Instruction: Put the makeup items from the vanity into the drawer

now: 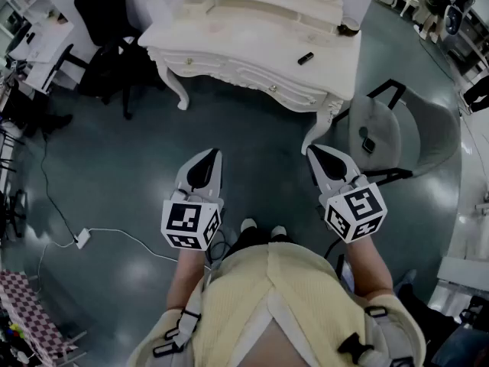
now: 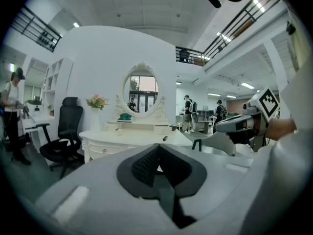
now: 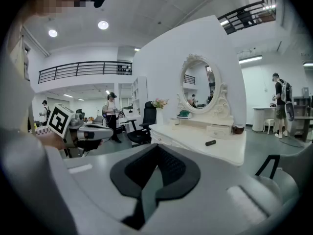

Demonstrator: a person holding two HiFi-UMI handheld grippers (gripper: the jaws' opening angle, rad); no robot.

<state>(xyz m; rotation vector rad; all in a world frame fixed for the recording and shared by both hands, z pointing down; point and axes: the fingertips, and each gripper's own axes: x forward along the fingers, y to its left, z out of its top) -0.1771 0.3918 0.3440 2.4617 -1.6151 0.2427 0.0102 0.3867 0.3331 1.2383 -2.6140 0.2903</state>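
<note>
Standing off the vanity (image 1: 229,44), both tongs pinched shut, empty. Dark makeup tube (image 1: 306,58) lies on the vanity top toward its right end, slanted to the front edge, dead ahead of my right gripper (image 1: 315,151); left gripper (image 1: 208,154) farther.

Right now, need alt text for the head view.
A person in a pale yellow top holds the left gripper and right gripper, both shut and empty, pointed toward a white vanity across a dark floor. A small dark item lies on the vanity; a grey chair stands at its right.
</note>
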